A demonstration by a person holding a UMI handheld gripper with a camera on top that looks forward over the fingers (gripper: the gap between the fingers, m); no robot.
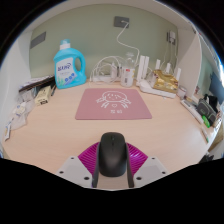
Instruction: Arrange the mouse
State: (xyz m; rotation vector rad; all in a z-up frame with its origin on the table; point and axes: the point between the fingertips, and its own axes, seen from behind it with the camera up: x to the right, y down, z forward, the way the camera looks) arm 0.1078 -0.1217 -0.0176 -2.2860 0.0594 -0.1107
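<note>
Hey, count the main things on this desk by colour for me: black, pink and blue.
Black: 1, the mouse, between the fingers of the gripper
Pink: 1, the mouse pad
Blue: 1, the detergent bottle
Total: 3

- The mouse (112, 155) sits between the 2 fingers of the gripper (113, 160), its sides against the pads (91, 157), above the desk (60, 125).
- The mouse pad (113, 103) lies flat on the desk just beyond the mouse.
- The detergent bottle (67, 66) stands upright behind the mouse pad, to its left, near the wall.
- A tray (160, 89) with small items sits behind the mouse pad, to its right.
- Clutter lines the desk's left and right edges.
</note>
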